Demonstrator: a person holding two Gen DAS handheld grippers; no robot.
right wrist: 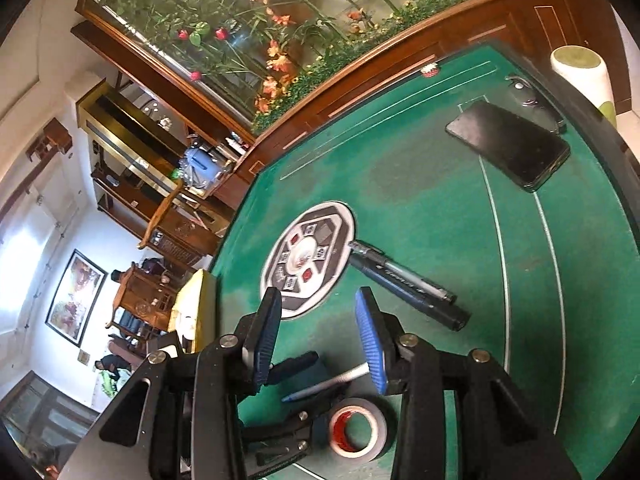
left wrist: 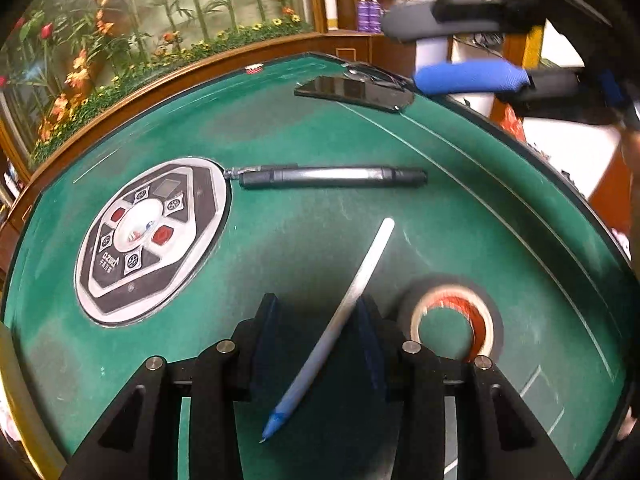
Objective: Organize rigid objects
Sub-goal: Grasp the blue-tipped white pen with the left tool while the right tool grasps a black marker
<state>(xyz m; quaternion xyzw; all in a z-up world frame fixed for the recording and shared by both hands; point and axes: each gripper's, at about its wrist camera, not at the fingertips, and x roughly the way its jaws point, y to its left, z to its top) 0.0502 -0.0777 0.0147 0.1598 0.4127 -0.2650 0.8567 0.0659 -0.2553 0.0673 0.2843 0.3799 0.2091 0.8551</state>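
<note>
A white pen with a blue tip (left wrist: 340,320) lies slanted on the green felt table (left wrist: 320,240), between the fingers of my left gripper (left wrist: 318,300). It runs close along the right pad while the left pad stands clear of it, so the gripper is open. A grey tape roll (left wrist: 452,324) lies just right of that gripper. A black marker (left wrist: 332,176) rests farther out. My right gripper (right wrist: 318,296) hovers open and empty above the pen (right wrist: 328,384) and tape roll (right wrist: 356,428); its blue and grey fingers (left wrist: 472,76) show at the upper right of the left wrist view.
A round control panel (left wrist: 152,236) is set into the table's middle. A black phone (right wrist: 508,144) and a dark mouse-like object (right wrist: 528,96) lie near the far edge. Beyond the table's far right edge stands a white and green cylinder (right wrist: 580,76). A wooden-framed flower mural backs the table.
</note>
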